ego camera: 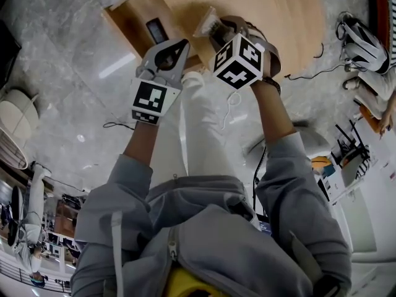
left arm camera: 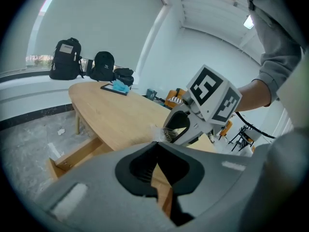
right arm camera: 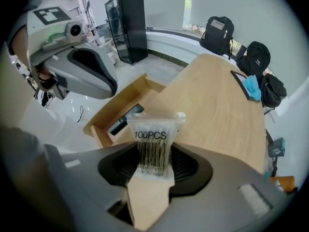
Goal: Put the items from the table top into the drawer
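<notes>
While the right gripper [right arm camera: 154,149] pinches a clear rectangular plastic packet [right arm camera: 153,129], the grey left gripper [left arm camera: 157,144] sits closed, empty.

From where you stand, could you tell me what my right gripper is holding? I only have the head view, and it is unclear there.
Observer: The right gripper is clamped on a small clear bag of thin sticks, printed 100PCS.
Operator: Thank you. And the other one?
Observer: The left gripper has its jaws together with nothing between them.
Operator: Is anything else lying out?
Observer: Yes, a flat dark slab with a blue cloth on it lies at the far end of the table.
</notes>
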